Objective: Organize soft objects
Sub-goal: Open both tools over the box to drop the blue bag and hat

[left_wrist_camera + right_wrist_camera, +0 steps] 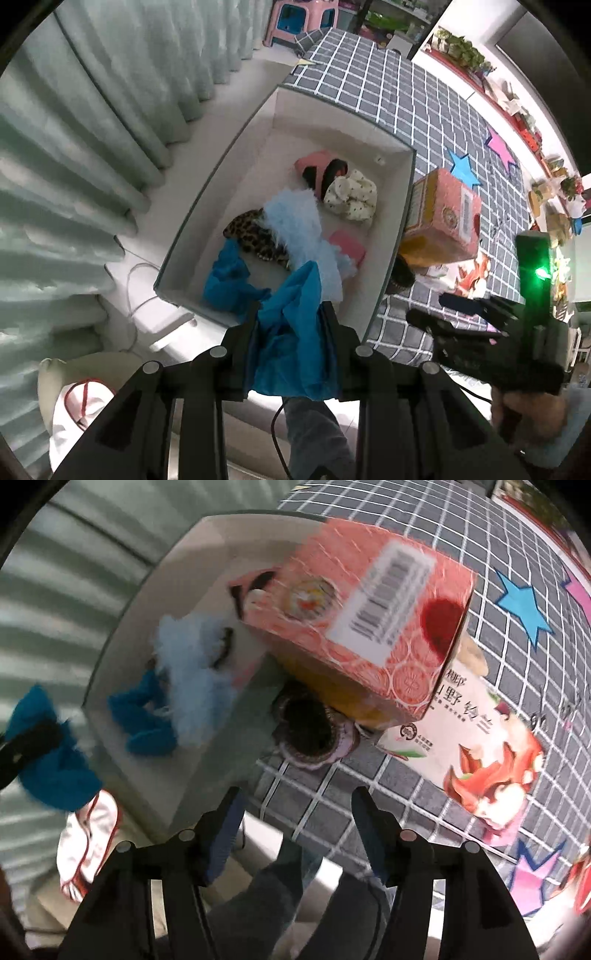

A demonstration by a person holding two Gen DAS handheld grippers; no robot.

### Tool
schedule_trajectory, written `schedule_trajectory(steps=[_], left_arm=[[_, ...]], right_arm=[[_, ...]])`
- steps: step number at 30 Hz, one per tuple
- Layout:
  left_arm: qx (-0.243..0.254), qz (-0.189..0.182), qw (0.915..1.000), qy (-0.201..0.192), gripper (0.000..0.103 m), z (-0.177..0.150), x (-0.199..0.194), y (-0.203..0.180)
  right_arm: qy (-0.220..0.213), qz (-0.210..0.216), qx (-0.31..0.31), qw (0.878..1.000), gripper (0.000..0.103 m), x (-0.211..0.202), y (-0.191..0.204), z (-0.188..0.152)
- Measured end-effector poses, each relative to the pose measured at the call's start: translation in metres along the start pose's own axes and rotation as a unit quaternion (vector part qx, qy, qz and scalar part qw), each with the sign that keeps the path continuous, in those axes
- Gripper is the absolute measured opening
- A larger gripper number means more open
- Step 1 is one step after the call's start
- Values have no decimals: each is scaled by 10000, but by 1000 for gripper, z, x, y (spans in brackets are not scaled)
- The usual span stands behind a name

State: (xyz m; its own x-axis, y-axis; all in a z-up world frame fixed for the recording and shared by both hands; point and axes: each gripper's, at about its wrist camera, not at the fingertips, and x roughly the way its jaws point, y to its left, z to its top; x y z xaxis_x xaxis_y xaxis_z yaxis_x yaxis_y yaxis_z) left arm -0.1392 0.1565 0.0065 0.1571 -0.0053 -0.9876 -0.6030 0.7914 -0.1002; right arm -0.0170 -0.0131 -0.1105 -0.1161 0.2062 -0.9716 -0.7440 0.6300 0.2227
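From the left wrist camera, the left claw (291, 314) pinches a blue cloth (295, 343) between its two fingers, the fabric bunched in the gap and hanging down below them. It hangs over the near end of a white open storage box (400, 206) with a grey rim, and the cloth's far tip overlaps the box in view; whether it touches the contents cannot be told. Inside the box lie another blue cloth (227, 284), a leopard-print piece (251, 236), a pale blue fluffy item (295, 225), a pink block (347, 245), a cream polka-dot cloth (352, 197) and a pink and black item (321, 170). The box sits on a grey checked cover (399, 88) bearing a blue star (461, 170) and a pink star (500, 147). A pink carton (443, 218) leans just beside the box's right wall. Pale green curtains (92, 129) hang at the left, and a pink stool (303, 18) stands beyond the cover. The right claw (447, 310) appears low on the right, its fingers apart. From the right wrist camera, the right claw (295, 808) is spread wide with nothing between its fingers, hovering above the checked cover (517, 701) near the box's corner. The pink carton (369, 627), barcode label up, rests partly on a white printed pack (480, 749), with a dark round scrunchie (314, 734) just beside them and the box wall. The left claw's blue cloth (55, 768) shows at the left edge.
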Motion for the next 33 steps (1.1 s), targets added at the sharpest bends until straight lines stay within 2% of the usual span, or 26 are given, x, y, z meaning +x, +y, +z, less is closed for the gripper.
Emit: schedule_trajectory(steps=[6,11,12,13,16,24,33], left_arm=[[153,121,9997,157,33,-7,9,-7],[278,207,9992,217,33,-8,15,-14],[294,226,9991,226,33,-8,16,-15],[316,246,9989,236,33,-7,17,-16],[364,288,9986,265,33,-6,19,-18],[317,178,9992,179,33,0,19,-21],[193,16,9998,-51,33,15,12,-22]], right_arm=[[-562,-179,35,9983,62,25,-6,1],[-777,-100,86,9969,61,39,-8,3],[-805,-50,98,9967,56,42,-9,3],[-807,-22,93,9967,36,44,-9,4],[-702,-108,26,9975,31,45,-10,8],[-755,-93,-147,9970,31,1,-12,-6],[-951,56,-337,9949,31,-56,-6,3]])
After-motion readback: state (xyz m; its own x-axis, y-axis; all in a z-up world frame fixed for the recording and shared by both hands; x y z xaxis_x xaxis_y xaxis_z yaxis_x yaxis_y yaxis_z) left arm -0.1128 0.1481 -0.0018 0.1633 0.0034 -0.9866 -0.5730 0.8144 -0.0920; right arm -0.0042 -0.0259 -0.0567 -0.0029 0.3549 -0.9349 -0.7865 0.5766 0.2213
